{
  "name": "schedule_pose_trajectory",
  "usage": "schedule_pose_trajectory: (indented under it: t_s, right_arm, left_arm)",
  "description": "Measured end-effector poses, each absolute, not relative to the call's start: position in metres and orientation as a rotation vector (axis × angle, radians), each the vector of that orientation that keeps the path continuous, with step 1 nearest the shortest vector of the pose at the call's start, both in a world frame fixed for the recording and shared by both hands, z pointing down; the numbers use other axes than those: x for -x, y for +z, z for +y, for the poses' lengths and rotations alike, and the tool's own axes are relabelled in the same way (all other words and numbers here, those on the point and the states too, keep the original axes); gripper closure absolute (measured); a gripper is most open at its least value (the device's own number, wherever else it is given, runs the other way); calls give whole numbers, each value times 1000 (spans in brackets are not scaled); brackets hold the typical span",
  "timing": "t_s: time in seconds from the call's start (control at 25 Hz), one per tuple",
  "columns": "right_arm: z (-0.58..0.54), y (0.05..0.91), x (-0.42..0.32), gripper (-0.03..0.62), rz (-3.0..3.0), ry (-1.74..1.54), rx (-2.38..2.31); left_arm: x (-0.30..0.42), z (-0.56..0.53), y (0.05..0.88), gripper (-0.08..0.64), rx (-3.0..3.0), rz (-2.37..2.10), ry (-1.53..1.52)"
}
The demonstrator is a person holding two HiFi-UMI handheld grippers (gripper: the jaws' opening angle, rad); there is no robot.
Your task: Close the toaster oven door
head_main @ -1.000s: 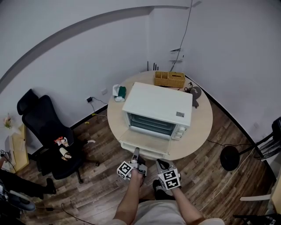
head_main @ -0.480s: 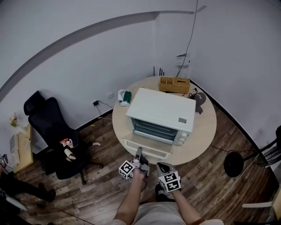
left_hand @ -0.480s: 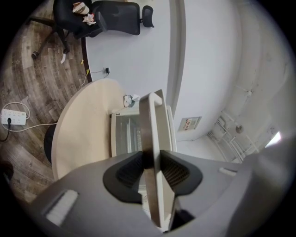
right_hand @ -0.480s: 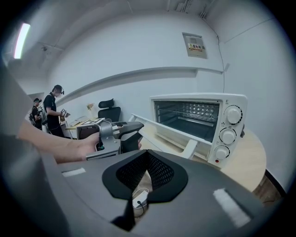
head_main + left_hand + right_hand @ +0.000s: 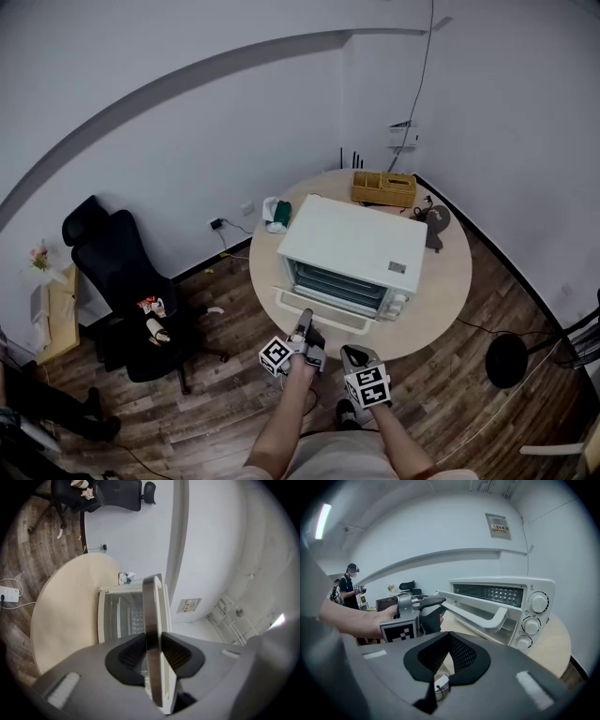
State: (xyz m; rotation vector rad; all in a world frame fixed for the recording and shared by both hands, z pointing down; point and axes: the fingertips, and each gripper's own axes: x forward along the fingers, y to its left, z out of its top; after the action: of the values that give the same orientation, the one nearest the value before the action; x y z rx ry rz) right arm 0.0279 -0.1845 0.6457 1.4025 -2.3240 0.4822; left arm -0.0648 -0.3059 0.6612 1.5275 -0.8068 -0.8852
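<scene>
A white toaster oven [image 5: 361,244] is set on the round tabletop [image 5: 441,281], with its door [image 5: 323,311] hung partly open toward the person. The door handle [image 5: 150,611] is caught between the left tool [image 5: 305,321], whose jaws are closing on it. The right tool [image 5: 352,352] is seen shut and empty, just beside the left one.

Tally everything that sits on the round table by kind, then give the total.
Toaster oven: 1
Woven basket: 1
Green-and-white item: 1
Dark grey item: 1
Total: 4
</scene>
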Motion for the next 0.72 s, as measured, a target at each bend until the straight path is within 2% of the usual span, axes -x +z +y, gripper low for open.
schedule_pose_trajectory:
  t_s: [0.72]
  right_arm:
    - [-225, 629, -40, 592, -2364, 491, -1482]
  left_arm:
    - [47, -340, 637, 403, -1490, -787, -866]
